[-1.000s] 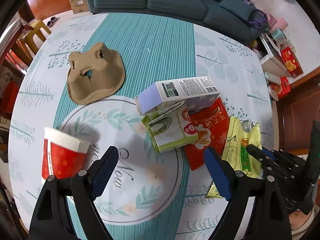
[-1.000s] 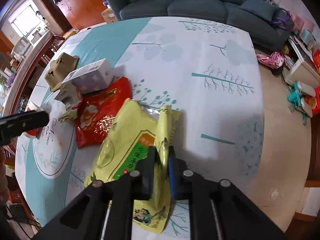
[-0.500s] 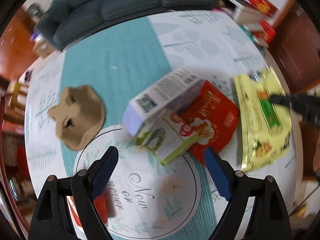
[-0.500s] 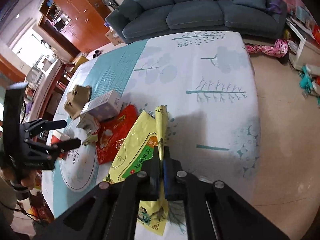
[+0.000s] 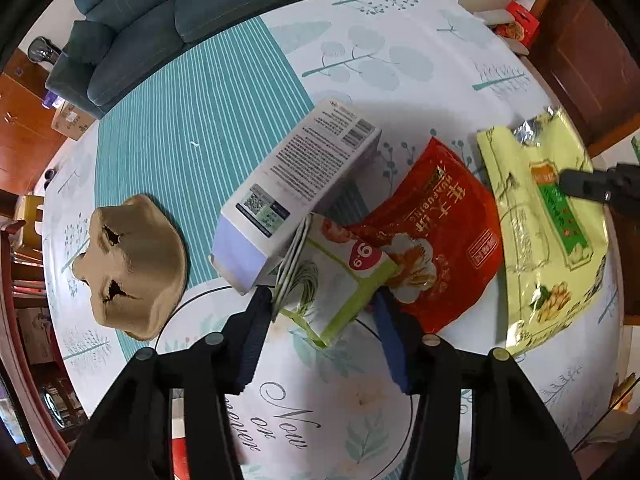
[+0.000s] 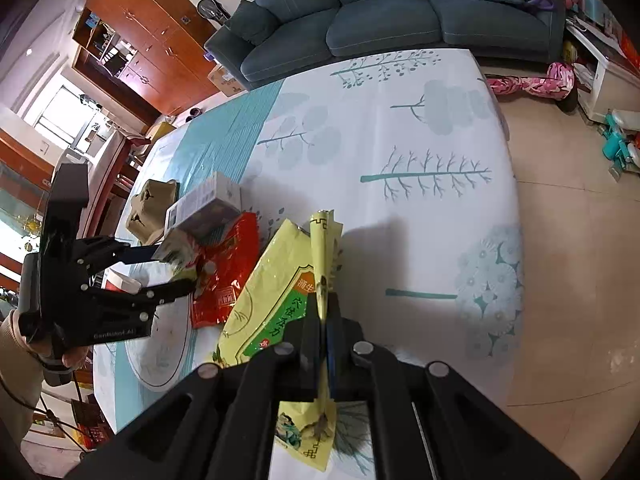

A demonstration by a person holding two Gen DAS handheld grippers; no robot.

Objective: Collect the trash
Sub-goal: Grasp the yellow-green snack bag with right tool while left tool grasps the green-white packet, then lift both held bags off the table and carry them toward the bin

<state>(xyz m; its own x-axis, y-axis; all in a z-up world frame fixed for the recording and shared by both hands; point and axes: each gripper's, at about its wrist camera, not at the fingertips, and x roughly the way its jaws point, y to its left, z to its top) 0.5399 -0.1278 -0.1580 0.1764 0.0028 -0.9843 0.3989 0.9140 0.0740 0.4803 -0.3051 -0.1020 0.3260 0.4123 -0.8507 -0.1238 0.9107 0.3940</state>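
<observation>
Trash lies on the patterned tablecloth (image 5: 400, 60). My left gripper (image 5: 324, 312) is open, its jaws on either side of a green-and-white carton (image 5: 336, 276), touching or nearly so. A white and lilac box (image 5: 296, 192) leans on the carton. A red snack bag (image 5: 440, 228) lies to its right. My right gripper (image 6: 324, 312) is shut on a yellow snack bag (image 6: 276, 296), pinching a folded edge; the bag also shows in the left wrist view (image 5: 548, 220). The left gripper also shows in the right wrist view (image 6: 176, 272).
A brown pulp cup holder (image 5: 136, 264) lies left of the box. A red paper cup (image 6: 120, 284) stands behind the left gripper. A blue sofa (image 6: 400, 12) is beyond the table. The table edge (image 6: 516, 240) runs along the right, with tiled floor past it.
My left gripper has moved forward to the green-and-white carton and narrowed around it. My right gripper has lifted the yellow bag's edge a little.
</observation>
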